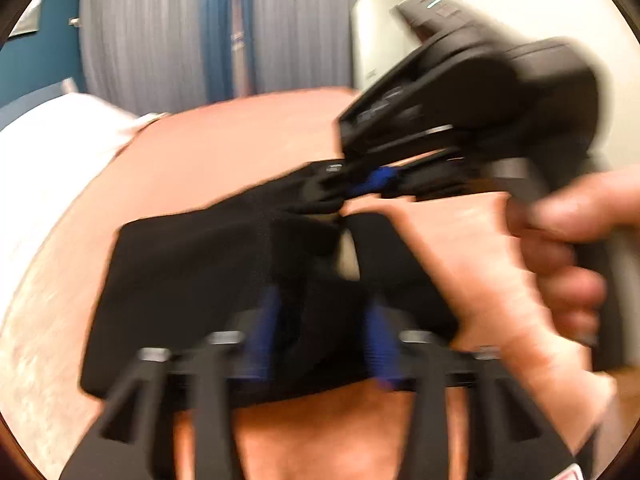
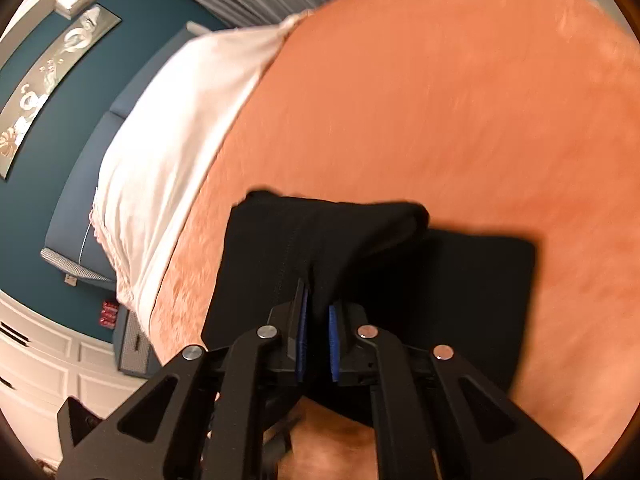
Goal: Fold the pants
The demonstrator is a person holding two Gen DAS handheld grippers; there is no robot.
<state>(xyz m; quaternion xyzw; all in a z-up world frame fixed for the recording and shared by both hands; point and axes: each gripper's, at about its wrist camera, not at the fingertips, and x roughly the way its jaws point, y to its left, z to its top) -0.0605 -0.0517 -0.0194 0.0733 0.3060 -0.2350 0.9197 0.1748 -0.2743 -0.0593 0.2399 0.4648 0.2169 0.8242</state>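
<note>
Here the right claw pinches the black pants; left claw gapes.

My left wrist camera looks forward and down along my left gripper, close over the black pants on the orange blanket, with curtains at 12 o'clock. It catches my right gripper at 2 o'clock. My right wrist camera looks down along its own fingers, just as near. Both views share the pants and the blanket.
</note>
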